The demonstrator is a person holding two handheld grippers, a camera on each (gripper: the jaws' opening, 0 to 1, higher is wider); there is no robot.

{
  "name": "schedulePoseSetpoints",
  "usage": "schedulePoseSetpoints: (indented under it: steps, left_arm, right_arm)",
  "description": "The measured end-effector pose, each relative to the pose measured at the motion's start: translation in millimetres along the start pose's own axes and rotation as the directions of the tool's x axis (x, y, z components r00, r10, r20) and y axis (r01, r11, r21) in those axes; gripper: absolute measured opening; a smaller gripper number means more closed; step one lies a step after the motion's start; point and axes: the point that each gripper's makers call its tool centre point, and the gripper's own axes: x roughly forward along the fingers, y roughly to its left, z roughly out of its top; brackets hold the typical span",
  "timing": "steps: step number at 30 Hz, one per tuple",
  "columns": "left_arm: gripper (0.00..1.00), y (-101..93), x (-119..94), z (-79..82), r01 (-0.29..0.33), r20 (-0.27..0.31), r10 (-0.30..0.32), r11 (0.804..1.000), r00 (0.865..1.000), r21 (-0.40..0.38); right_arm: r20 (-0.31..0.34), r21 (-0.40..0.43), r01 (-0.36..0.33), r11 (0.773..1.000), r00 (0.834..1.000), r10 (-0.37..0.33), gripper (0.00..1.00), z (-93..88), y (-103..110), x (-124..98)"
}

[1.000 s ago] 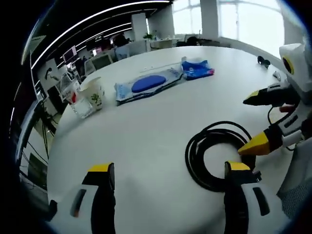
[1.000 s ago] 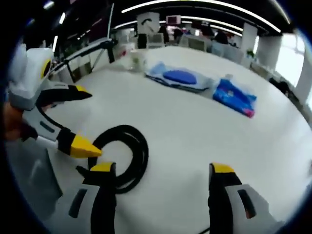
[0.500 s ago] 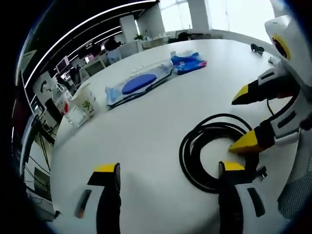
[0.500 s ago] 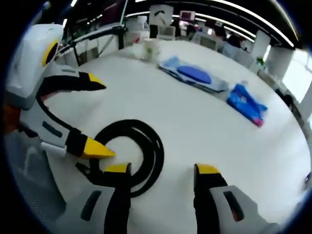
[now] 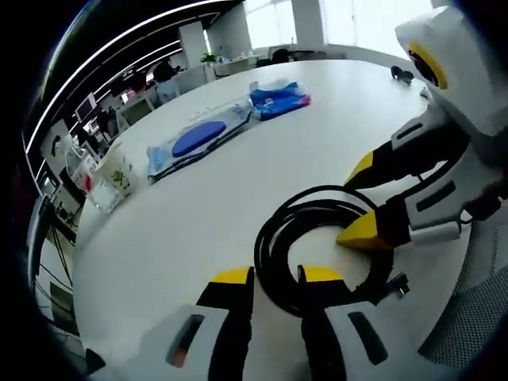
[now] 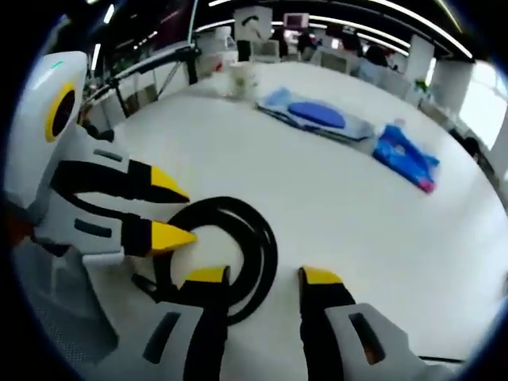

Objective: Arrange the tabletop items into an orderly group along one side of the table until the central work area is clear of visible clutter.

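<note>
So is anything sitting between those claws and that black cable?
Nothing visible. Both the left claw and the right claw are right at the coiled black cable on bare white table.

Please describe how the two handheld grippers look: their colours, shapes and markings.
Both the left gripper and the right gripper have white bodies, black jaws with pointed yellow tips, and dark slots on the jaw bases. Each white housing bears a yellow ring around its lens.

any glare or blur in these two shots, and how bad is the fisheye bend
Left gripper view: windows at the top are blown out white, the table edge bows strongly, the coiled black cable is fairly sharp. Right gripper view: ceiling light strips curve, the left gripper looks swollen near the lens, the blue pouch is soft.
</note>
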Motion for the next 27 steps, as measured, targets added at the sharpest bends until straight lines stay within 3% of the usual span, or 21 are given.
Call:
schedulePoseSetpoints:
  steps: [6,14,17,19,21,27]
  left_arm:
    - [0.16,-3.2,0,0.4,0.005,0.008,-0.005,1.000,1.000,0.025]
    - [0.14,-3.1,0,0.7,-0.002,0.004,0.001,1.000,1.000,0.031]
    - [0.12,-5.8,0,2.5,-0.016,0.008,0.016,0.997,1.000,0.073]
    - [0.12,-5.6,-1,2.2,-0.017,0.003,0.017,0.997,1.000,0.069]
    - [0.13,-5.0,-2,3.0,-0.017,0.001,0.017,0.998,1.000,0.066]
    - [0.11,-0.4,-8,7.3,-0.015,0.011,0.015,1.000,1.000,0.027]
  right_arm:
    - [0.013,-0.037,-0.016,0.999,1.000,0.017,0.17,3.2,10,2]
    - [0.010,0.020,-0.012,1.000,1.000,0.012,0.12,4.9,7,1]
    - [0.005,0.042,-0.021,0.999,1.000,0.021,0.10,5.2,7,2]
    - [0.016,0.025,-0.011,1.000,1.000,0.011,0.08,7.1,7,0]
    - [0.035,-0.062,0.009,0.998,0.999,-0.007,0.06,8.2,8,-1]
    - [0.059,-0.018,-0.004,1.000,0.998,0.005,0.04,16.3,9,-8]
